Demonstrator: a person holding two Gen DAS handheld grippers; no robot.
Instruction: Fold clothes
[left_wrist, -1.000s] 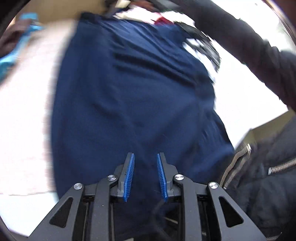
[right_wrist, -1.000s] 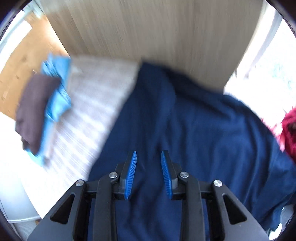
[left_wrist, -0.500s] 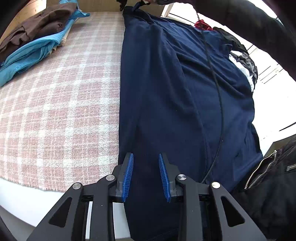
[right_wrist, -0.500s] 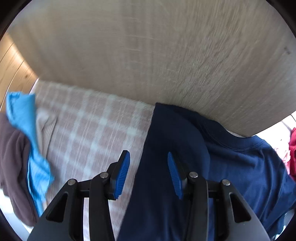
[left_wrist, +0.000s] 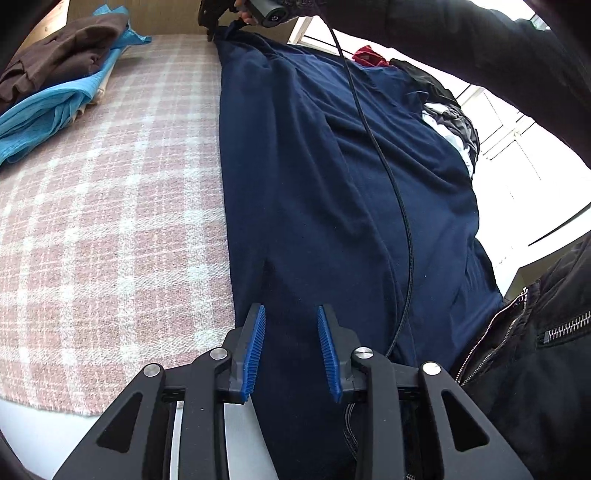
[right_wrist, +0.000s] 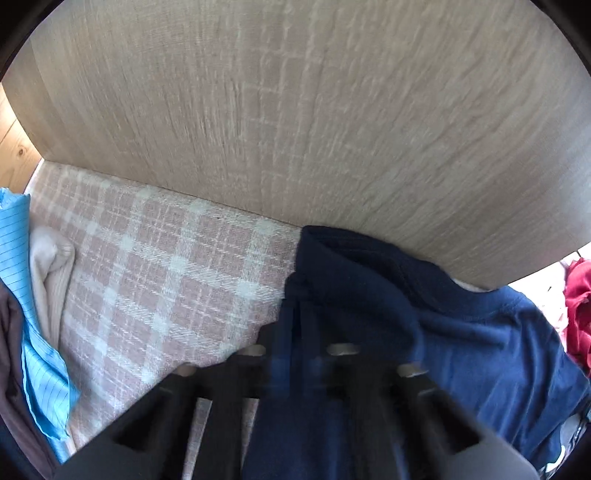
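The left gripper (left_wrist: 290, 343) stands open, blue pads apart over the near hem of the navy shirt (left_wrist: 332, 192), which lies lengthwise on the pink checked blanket (left_wrist: 110, 221). The right gripper (right_wrist: 303, 365) is at the shirt's far end, blurred; I cannot tell its opening. No writing is readable.
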